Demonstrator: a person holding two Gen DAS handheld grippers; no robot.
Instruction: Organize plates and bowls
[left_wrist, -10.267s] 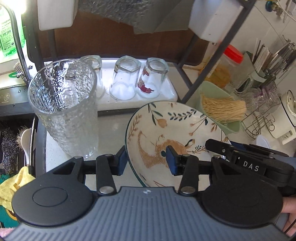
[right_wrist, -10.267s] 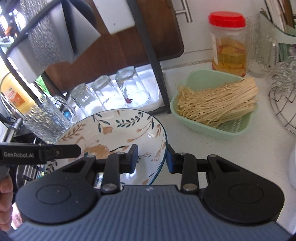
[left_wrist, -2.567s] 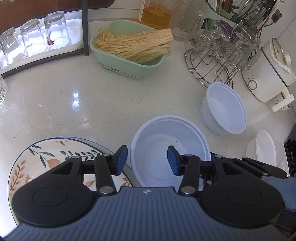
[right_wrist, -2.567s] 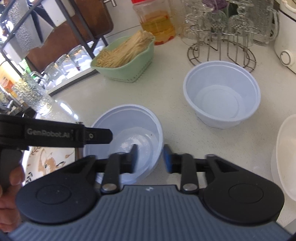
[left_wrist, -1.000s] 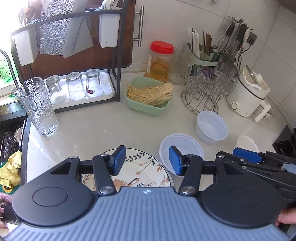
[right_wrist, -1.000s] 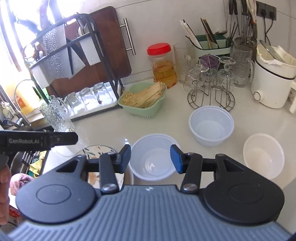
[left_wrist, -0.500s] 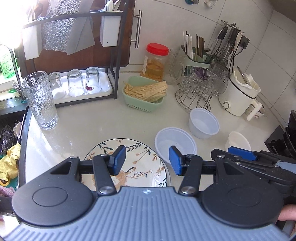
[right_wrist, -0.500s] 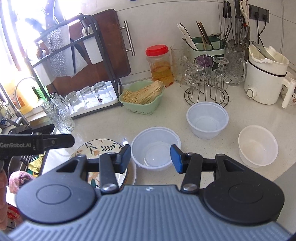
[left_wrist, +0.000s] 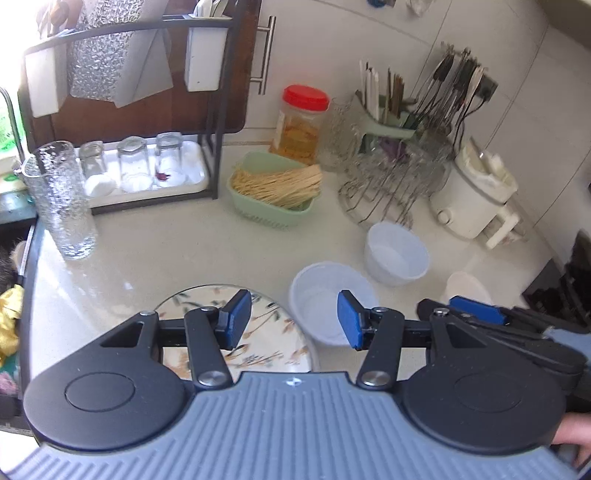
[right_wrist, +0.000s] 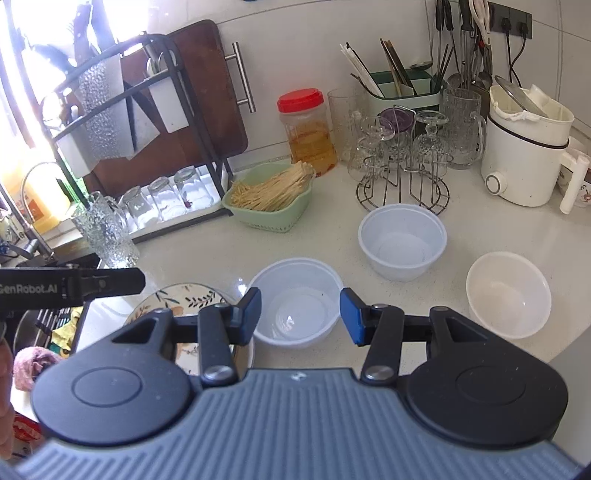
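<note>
Left wrist view. My left gripper (left_wrist: 291, 319): jaws apart at a middling width, nothing between them, held above the counter (left_wrist: 166, 243). Below it: patterned plate (left_wrist: 273, 325) flat on the counter; clear plastic bowl (left_wrist: 321, 295) just beside the plate's right edge; white plastic bowl (left_wrist: 397, 254) beyond that; cream bowl (left_wrist: 467, 288) farther right, partly hidden by my right gripper. Also present: textured glass (left_wrist: 64, 206), green basket of noodles (left_wrist: 277, 188), wire glass rack (left_wrist: 391, 184).

Right wrist view. My right gripper (right_wrist: 300, 312): jaws likewise apart, empty, hovering over the clear plastic bowl (right_wrist: 295, 295). White plastic bowl (right_wrist: 402, 240) and cream bowl (right_wrist: 508, 291) stand well apart from one another on bare counter; plate (right_wrist: 184, 295) at left, under my left gripper's arm.

Handling note, as I judge it: the bowls are not yet nested. To stack well, I should pinch one wall of a bowl at the rim, lift it straight, and lower it centred into its neighbour, steadying thin plastic gently.
</note>
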